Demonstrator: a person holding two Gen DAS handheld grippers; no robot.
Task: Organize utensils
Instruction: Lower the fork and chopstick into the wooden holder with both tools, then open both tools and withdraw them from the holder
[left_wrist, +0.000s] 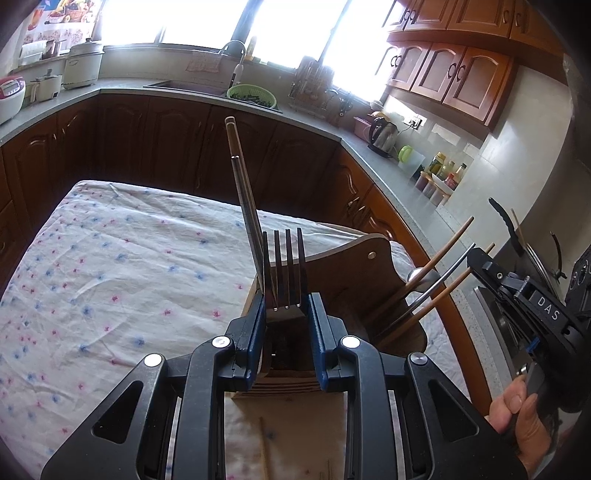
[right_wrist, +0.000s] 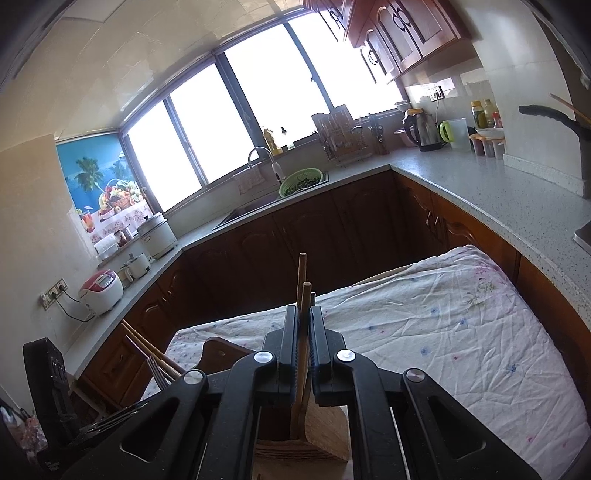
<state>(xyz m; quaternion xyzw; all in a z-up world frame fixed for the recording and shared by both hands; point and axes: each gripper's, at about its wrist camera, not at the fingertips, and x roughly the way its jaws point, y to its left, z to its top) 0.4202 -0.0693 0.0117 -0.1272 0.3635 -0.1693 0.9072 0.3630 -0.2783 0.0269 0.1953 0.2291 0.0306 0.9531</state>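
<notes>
My left gripper (left_wrist: 286, 308) points down over the wooden holder (left_wrist: 354, 284) on the cloth-covered surface (left_wrist: 110, 266), jaws part open around a fork (left_wrist: 284, 273) and chopsticks (left_wrist: 242, 184), contact unclear. My right gripper (right_wrist: 304, 317) is clamped on wooden chopsticks (right_wrist: 303, 291). Only the left view shows my hand (left_wrist: 521, 410).

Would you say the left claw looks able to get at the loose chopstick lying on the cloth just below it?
Probably not yet: the left claw is shut on a fork over the wooden holder, so the chopstick must wait.
</notes>
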